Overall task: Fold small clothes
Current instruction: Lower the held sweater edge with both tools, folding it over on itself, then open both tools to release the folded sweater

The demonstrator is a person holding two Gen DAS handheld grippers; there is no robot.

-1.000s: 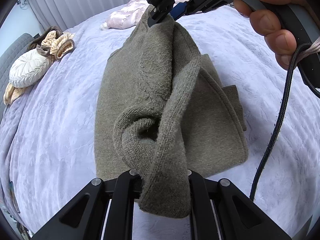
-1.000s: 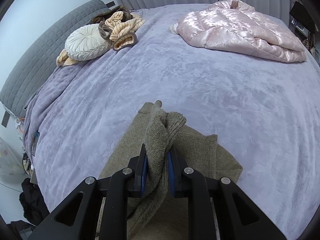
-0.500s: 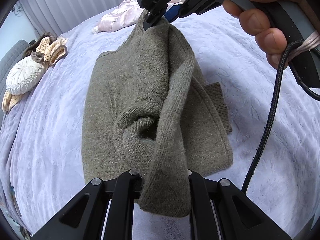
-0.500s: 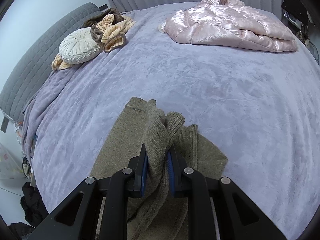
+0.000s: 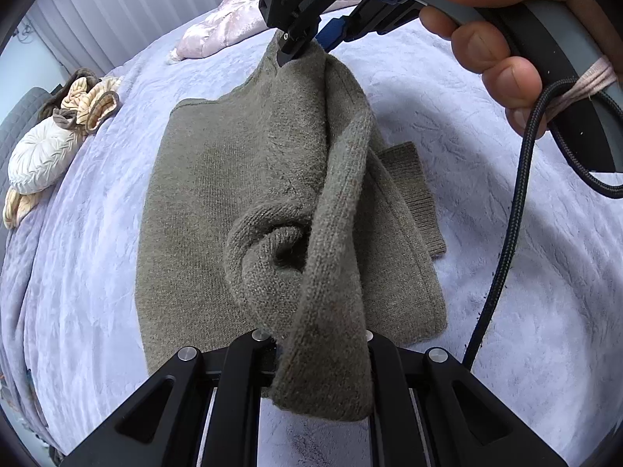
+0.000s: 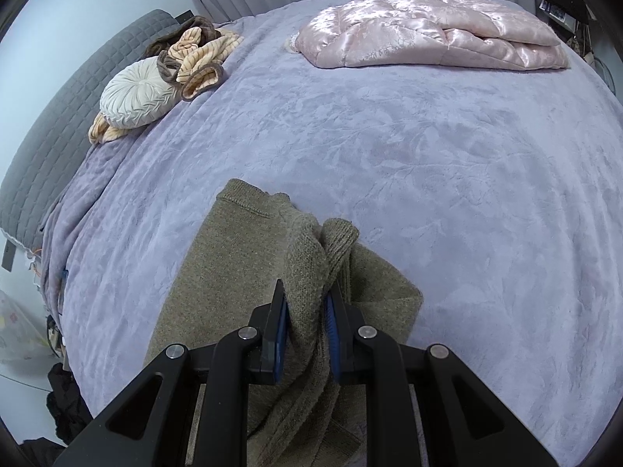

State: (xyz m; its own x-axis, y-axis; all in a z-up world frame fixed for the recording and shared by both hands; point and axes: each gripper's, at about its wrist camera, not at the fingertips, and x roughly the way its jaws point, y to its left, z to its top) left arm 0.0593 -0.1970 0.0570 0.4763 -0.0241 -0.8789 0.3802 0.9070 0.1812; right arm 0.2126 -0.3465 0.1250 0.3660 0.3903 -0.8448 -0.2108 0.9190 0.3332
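An olive-green knitted sweater (image 5: 218,194) lies partly folded on the lilac bedspread (image 5: 486,233). My left gripper (image 5: 317,344) is shut on a bunched near edge of it, and the knit drapes over the fingers. At the sweater's far end, the right gripper (image 5: 301,48), held by a hand (image 5: 490,62), pinches the other end of the lifted fold. In the right wrist view the right gripper (image 6: 307,311) is shut on a thick ridge of the sweater (image 6: 218,272), whose flat part spreads to the left below it.
A pink satin quilted jacket (image 6: 428,27) lies at the far side of the bed. A white round cushion (image 6: 136,97) and striped beige-brown clothes (image 6: 194,54) sit by the grey headboard (image 6: 46,124). A black cable (image 5: 506,214) hangs from the right gripper. Dark items lie off the bed's left edge.
Both grippers have carried the held fold across and lower over the bed. More of the sweater's flat left part now lies spread on the bedspread.
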